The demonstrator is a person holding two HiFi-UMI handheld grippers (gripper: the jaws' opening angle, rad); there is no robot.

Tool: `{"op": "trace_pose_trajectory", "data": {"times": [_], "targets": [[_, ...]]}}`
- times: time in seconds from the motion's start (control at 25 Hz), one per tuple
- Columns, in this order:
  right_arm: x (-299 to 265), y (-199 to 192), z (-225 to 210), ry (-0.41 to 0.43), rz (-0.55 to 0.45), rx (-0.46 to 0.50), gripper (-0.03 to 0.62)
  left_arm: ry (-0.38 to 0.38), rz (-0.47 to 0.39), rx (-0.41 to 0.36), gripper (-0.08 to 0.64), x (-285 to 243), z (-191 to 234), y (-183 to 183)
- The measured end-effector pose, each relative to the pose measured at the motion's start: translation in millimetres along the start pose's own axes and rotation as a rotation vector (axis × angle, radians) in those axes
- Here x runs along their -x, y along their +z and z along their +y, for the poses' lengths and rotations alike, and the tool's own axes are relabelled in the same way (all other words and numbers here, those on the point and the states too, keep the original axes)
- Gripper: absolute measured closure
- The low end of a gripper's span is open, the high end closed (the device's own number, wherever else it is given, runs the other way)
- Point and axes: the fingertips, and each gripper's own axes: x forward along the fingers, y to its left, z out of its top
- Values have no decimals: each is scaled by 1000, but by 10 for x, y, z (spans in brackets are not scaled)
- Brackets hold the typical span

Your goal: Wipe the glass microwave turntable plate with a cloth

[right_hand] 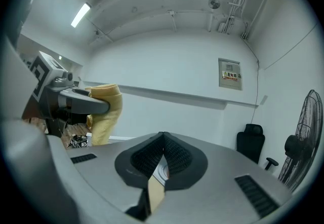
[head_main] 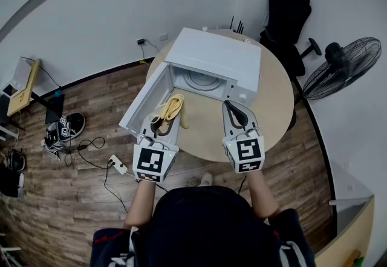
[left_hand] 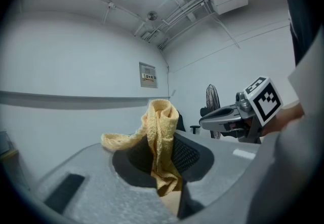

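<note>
Holding both grippers level, I have the left gripper (head_main: 163,119) clamped on the cloth (head_main: 172,107), which bunches up between the pads and flops over the left jaw. The right gripper (head_main: 233,106) is shut on nothing. Outward from the tips, the plate (head_main: 202,81) lies flat inside the open microwave (head_main: 217,57). It is ahead of both grippers, rightward of the left one and leftward of the right one. The cloth's long axis already points at the cavity mouth, beside the swung-out door (head_main: 140,106). I judge the cloth arm need only go forward and slightly right to reach the glass.
</note>
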Motion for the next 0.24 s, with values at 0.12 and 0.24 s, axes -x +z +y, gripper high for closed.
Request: {"op": "trace_pose_trajectory", "data": {"times": [0.12,0.24], "targets": [[-4,9,9,3,1,0,583,5,0,-2,503,2,12,9],[-12,19,24,5,3,-1,583,7,2,-6,503,4,27,13]]}}
